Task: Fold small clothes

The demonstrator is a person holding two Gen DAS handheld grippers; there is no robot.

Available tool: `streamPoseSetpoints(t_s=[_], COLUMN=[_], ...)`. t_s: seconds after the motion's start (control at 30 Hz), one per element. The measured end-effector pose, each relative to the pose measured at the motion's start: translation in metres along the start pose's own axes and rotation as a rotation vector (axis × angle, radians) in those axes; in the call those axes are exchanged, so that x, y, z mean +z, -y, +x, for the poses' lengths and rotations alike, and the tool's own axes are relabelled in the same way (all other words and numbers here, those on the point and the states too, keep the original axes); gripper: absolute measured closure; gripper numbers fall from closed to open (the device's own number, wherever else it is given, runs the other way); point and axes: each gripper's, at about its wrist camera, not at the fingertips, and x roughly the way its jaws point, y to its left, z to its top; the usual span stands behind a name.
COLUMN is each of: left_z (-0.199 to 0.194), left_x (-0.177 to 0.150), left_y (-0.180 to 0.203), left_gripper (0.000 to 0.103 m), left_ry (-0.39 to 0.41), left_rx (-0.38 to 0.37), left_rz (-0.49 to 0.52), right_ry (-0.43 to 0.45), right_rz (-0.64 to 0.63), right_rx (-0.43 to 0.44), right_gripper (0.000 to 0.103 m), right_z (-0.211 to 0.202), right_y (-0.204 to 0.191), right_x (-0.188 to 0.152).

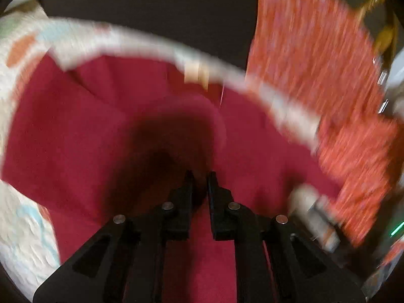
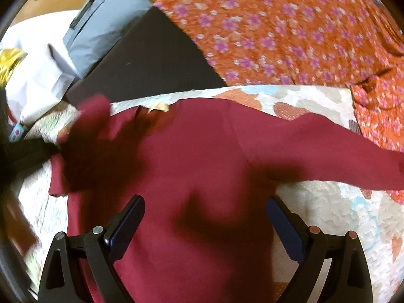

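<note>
A maroon shirt (image 2: 202, 156) lies spread flat across a white quilt (image 2: 328, 209) printed with orange and pale blue shapes, filling the centre of the right wrist view. Its neckline, with a tan label (image 2: 158, 107), points toward the top of the frame, and one long sleeve (image 2: 328, 149) stretches to the right edge. The other sleeve, at centre left, looks bunched and is blurred.

The right gripper (image 2: 205, 217) hovers over the shirt's lower body at bottom centre, its jaws spread wide and holding nothing; its shadow falls on the cloth.

An orange floral cloth (image 2: 290, 30) covers the upper right of that view, its edge overlapping the quilt. A dark surface (image 2: 151, 60) sits left of it, with a grey pillow (image 2: 101, 20) and white bedding (image 2: 38, 58) at upper left.

In the left wrist view, heavily blurred, the left gripper (image 1: 200, 176) at bottom centre has its jaws nearly together, a narrow gap between them. The tips sit low against the shirt (image 1: 88, 126), but whether they pinch any fabric cannot be told. The quilt (image 1: 25, 227) rims the shirt in an arc, and the floral cloth (image 1: 315, 63) fills the upper right.
</note>
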Motion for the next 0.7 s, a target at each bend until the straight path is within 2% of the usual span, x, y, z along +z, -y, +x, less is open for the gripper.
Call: streamPoseSetpoints(t_s=[0.07,0.17,0.2,0.23,0.3,0.37,0.43,0.53,0.6,0.7], left_z=[0.005,-0.026,-0.037,-0.047,-0.072,-0.086,-0.092,-0.094,-0.096,-0.1], left_x=[-0.007,-0.009,-0.01,-0.011,-0.015,-0.021,-0.02,-0.018,-0.016,-0.012], left_y=[-0.001,-0.005,-0.007,-0.01,-0.024,-0.042,-0.058,-0.079,-0.091,-0.099], left_gripper=[0.094,0.094,0.089,0.074,0.053,0.051,0.051,0.051,0.051,0.051], left_ry=[-0.073,-0.046,-0.03,-0.009,0.059,0.132,0.157,0.186,0.194,0.202], left_rx=[-0.004,0.026,0.04,0.061,0.142,0.194,0.215,0.32,0.344,0.347], left_rz=[0.004,0.003,0.012,0.02,0.015,-0.022,-0.053,-0.061,-0.068,-0.094], right_ry=[-0.015,-0.005,-0.001,0.001,-0.002,-0.01,-0.034,-0.089,-0.081,-0.042], right_rz=[0.032,0.04,0.037,0.033,0.024,0.022,0.035,0.08,0.1,0.063], right_rx=[0.002,0.009,0.014,0.022,0.057,0.11,0.16,0.197,0.169,0.072], right_gripper=[0.007,0.007,0.007,0.007,0.007,0.007,0.007,0.007,0.007,0.007], right_z=[0.003,0.005,0.006,0.007,0.012,0.021,0.033,0.046,0.044,0.042], right_y=[0.011,0.02,0.02,0.018,0.012,0.001,-0.01,-0.017,-0.014,-0.008], right_x=[0.001,0.002,0.002,0.003,0.006,0.01,0.014,0.016,0.013,0.008])
